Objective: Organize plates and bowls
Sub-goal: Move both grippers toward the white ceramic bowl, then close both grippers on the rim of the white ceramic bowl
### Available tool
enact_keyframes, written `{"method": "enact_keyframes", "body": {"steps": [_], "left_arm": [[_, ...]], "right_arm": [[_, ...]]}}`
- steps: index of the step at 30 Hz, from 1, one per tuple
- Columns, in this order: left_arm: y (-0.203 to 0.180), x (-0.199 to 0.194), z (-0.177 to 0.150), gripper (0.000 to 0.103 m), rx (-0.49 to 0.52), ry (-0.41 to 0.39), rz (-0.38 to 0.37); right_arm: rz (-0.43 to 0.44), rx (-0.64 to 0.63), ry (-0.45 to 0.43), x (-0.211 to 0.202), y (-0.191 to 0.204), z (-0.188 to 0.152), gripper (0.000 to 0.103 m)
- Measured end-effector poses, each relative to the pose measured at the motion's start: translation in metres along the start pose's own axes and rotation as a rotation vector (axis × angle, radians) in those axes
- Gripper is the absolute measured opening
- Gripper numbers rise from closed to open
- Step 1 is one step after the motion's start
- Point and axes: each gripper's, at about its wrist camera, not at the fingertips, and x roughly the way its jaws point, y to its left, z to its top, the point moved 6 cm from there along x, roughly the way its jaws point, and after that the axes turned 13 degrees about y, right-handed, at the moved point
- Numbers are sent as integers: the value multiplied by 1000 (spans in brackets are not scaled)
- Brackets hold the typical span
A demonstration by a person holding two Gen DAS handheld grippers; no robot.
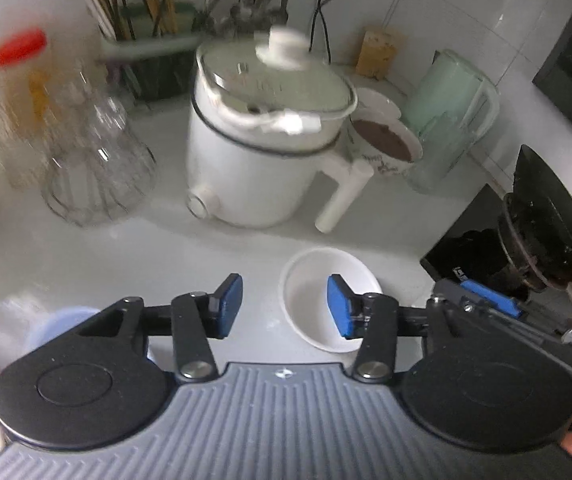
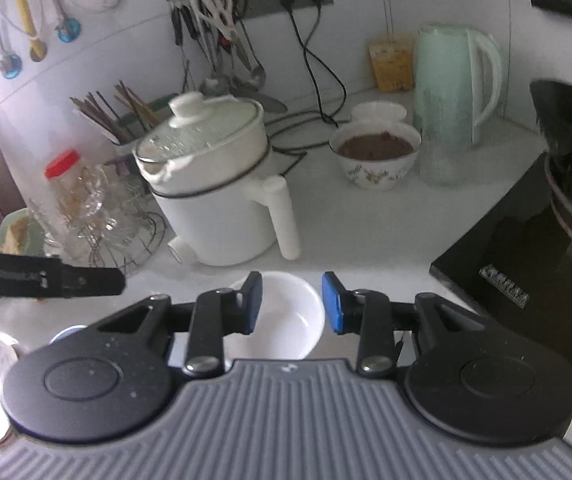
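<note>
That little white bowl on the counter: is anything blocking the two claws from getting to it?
Nothing visible does. The empty white bowl sits alone on bare counter, right ahead of the open right claw and the open left claw. The white cooker stands behind it, apart.

Home kitchen, seemingly: cooker [image 2: 214, 184], kettle [image 2: 452, 100]

Both wrist views angled down, close over shared white bowl [image 1: 328, 300], perhaps blurred.
</note>
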Motion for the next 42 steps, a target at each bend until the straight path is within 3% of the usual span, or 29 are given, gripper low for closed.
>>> {"method": "enact_keyframes", "body": {"steps": [3,6,17,25,36,42], "left_arm": [[3,28,-3,53,-28,41,-16],[7,49,-6,53,-40,62,-20],[9,102,-5,52,-31,130,-22],[5,122,-3,51,-19,169,-6],[9,133,-2,13,-74,179,-3],[11,128,-4,13,-86,178,-11]], "right_arm": [[-8,0,28,16,-5,-3,36],[-23,-3,47,31,-10,-8,54],[37,47,98,78,-20,-10,53],[34,60,154,102,-18,-13,41],[45,71,197,112,-16,-21,15],[57,78,187,107,-15,-20,14]]}}
